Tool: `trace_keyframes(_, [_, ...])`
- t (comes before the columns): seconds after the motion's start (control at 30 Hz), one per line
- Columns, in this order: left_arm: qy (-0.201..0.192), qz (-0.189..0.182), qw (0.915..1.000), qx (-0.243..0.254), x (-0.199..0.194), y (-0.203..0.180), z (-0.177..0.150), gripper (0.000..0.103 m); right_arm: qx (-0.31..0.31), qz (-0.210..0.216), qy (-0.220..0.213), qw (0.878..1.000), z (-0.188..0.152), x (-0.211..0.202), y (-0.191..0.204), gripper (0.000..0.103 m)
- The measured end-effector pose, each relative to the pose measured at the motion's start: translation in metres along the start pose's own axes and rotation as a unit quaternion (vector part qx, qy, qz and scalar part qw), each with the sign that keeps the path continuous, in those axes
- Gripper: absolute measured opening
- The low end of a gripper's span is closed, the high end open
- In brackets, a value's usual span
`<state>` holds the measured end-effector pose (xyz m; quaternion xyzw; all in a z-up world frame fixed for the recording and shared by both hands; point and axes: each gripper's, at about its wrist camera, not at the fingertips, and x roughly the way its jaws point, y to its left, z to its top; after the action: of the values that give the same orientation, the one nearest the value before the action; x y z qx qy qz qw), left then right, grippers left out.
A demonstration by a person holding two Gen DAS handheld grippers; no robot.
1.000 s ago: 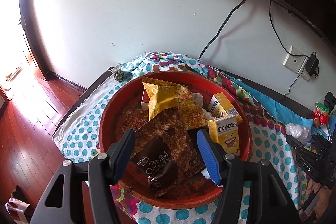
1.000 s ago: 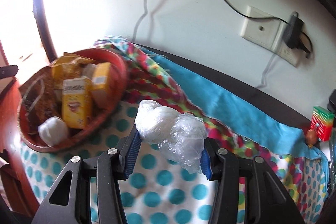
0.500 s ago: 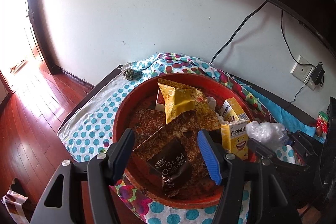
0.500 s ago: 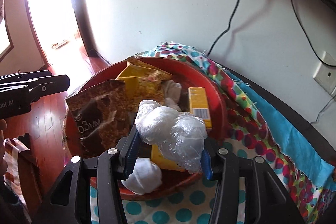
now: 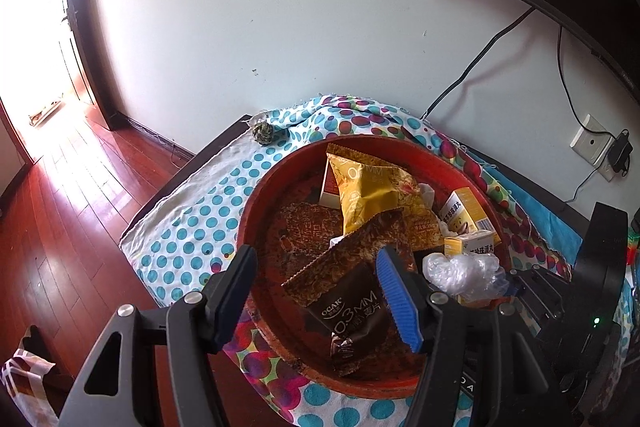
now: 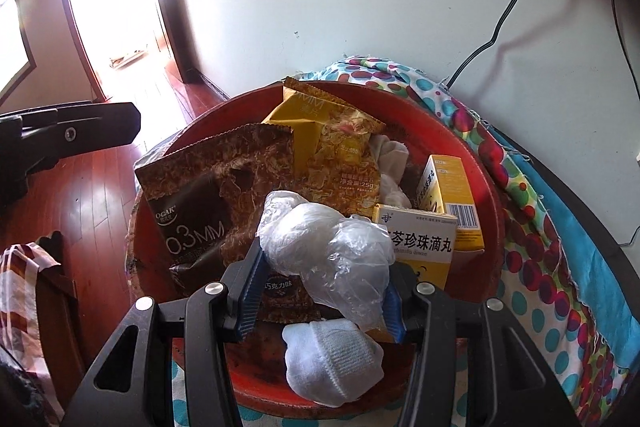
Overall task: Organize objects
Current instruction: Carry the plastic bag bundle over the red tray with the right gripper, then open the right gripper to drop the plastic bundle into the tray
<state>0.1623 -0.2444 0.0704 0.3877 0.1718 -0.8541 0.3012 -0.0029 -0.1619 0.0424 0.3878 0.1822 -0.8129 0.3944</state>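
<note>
The job looks almost done, I think: most things sit in the big red bowl (image 6: 486, 187), and only the bag in the right gripper is left to drop in.

The bowl rests on the spotted cloth (image 5: 192, 227). Inside it are a brown snack packet (image 6: 212, 183), a yellow snack packet (image 6: 332, 143), two yellow boxes (image 6: 416, 239), a white sock ball (image 6: 332, 363) and some white tissue (image 6: 390, 155).

The right gripper (image 6: 320, 295) squeezes the crumpled plastic bag (image 6: 328, 251) just above the bowl's middle. The left gripper (image 5: 316, 295) hangs over the bowl with its fingers wide apart, holding nothing.
</note>
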Motion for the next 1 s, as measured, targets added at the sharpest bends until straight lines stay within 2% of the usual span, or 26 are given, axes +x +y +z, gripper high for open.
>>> trace_keyframes(0.2, [0.001, -0.003, 0.9999, 0.012, 0.0, -0.008, -0.001, 0.064, 0.0, 0.008, 0.007, 1.0, -0.005, 0.003, 0.002, 0.051])
trace_keyframes(0.33, [0.002, -0.001, 0.9998, 0.021, 0.001, -0.013, -0.002, 0.064, -0.003, 0.0, 0.0, 1.0, -0.004, -0.003, 0.003, 0.069])
trace_keyframes(0.4, [0.003, -0.002, 0.9996, 0.028, 0.0, -0.016, -0.003, 0.064, 0.004, 0.003, -0.002, 1.0, -0.004, -0.011, 0.001, 0.07])
trace_keyframes(0.47, [0.004, -0.006, 0.9992, 0.038, 0.0, -0.02, -0.004, 0.064, 0.013, -0.003, 0.0, 1.0, -0.006, -0.02, -0.002, 0.08])
trace_keyframes(0.53, [0.007, -0.007, 0.9987, 0.05, 0.001, -0.027, -0.005, 0.064, 0.021, -0.012, 0.004, 1.0, -0.011, -0.031, -0.006, 0.085])
trace_keyframes(0.63, [0.012, -0.005, 0.9973, 0.072, 0.003, -0.04, -0.009, 0.064, 0.029, -0.019, 0.003, 0.999, -0.018, -0.05, -0.011, 0.089])
trace_keyframes(0.8, [0.02, -0.006, 0.9953, 0.094, 0.001, -0.057, -0.016, 0.064, 0.05, -0.04, 0.04, 0.997, -0.033, -0.07, -0.022, 0.092])
trace_keyframes(0.9, [0.03, -0.001, 0.9906, 0.134, 0.001, -0.071, -0.029, 0.064, 0.059, -0.056, 0.062, 0.995, -0.042, -0.079, -0.026, 0.092])
trace_keyframes(1.0, [0.039, 0.017, 0.9862, 0.16, 0.004, -0.078, -0.04, 0.064, 0.075, -0.04, 0.078, 0.993, -0.052, -0.088, -0.03, 0.093])
